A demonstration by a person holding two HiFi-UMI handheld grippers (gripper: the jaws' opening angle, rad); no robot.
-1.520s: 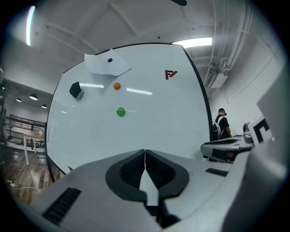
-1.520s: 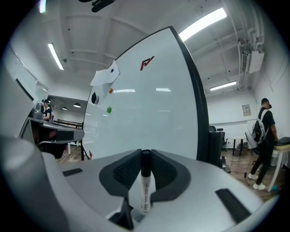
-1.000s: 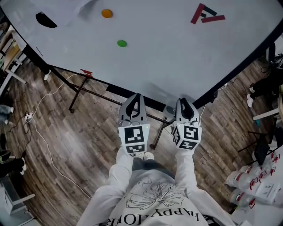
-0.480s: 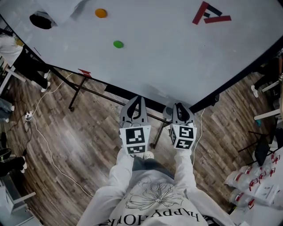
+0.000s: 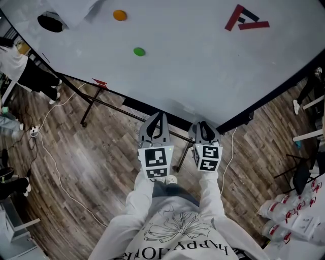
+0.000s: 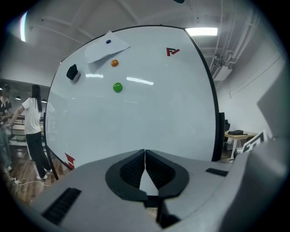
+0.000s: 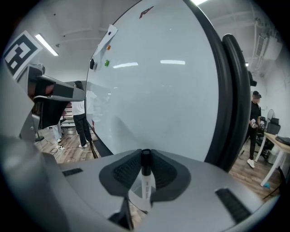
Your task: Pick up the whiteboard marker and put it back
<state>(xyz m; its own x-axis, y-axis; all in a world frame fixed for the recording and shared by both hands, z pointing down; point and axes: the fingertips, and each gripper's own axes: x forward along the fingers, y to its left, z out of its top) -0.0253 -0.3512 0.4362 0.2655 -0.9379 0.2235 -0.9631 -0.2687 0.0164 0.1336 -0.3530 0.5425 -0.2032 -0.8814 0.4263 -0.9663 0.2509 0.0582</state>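
A white whiteboard marker (image 7: 146, 181) with a black cap stands pinched between the pads of my right gripper (image 7: 145, 155), cap end forward. That gripper (image 5: 204, 127) hovers close to the lower edge of the big whiteboard (image 5: 183, 66), near its black bottom frame (image 5: 152, 109). My left gripper (image 5: 156, 122) sits beside it on the left, also at the board's lower edge. In the left gripper view its jaws (image 6: 145, 153) are shut together with nothing between them. The marker itself is hidden in the head view.
On the board are a green magnet (image 5: 139, 51), an orange magnet (image 5: 119, 15), a black eraser (image 5: 50, 23) and a red logo (image 5: 246, 18). The stand's legs (image 5: 90, 108) and a white cable (image 5: 51, 162) cross the wood floor. A person (image 5: 30, 73) stands at left.
My right gripper has sunk and drifted slightly left with the marker still in it. The left gripper has stayed put. A person has come into view at the left.
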